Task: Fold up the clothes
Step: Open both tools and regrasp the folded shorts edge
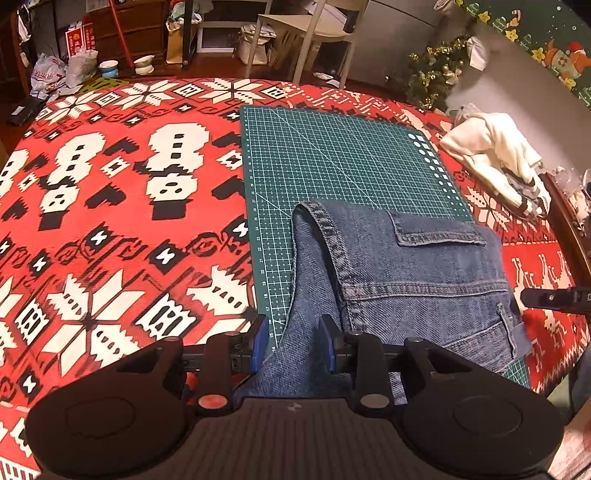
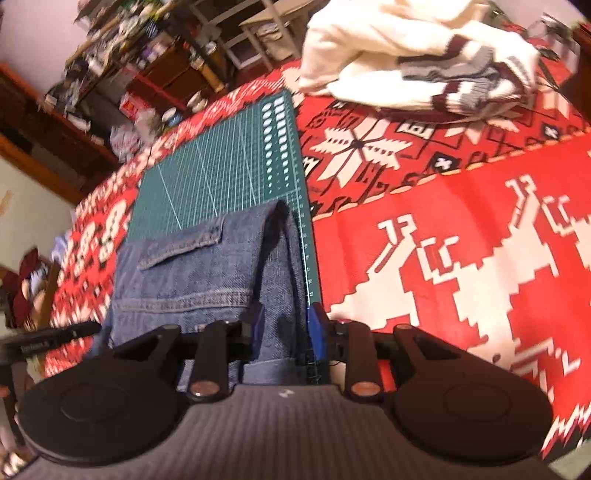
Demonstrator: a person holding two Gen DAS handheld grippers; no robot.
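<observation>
folded jeans (image 1: 399, 280), lower centre of the left wrist view, lying on the near part of the green cutting mat (image 1: 332, 158); one pocket flap faces up. my left gripper (image 1: 293, 343) stands parted around the denim's left fold, blue pads beside the cloth but not clearly pressing it. my right gripper (image 2: 286, 332) is likewise parted, straddling the denim's right edge at lower centre of the right wrist view; no pinch visible. judgement: the fold looks laid down, so both sets of jaws should clear the cloth evenly, without dragging the top layer, keeping edges square to the mat's grid. beyond the mat: red patterned tablecloth (image 1: 110, 221); a heap of white knitwear (image 1: 491, 155) at the right edge of the left wrist view, well apart. upper frame: chair (image 1: 317, 33), cluttered shelves, tinsel.
</observation>
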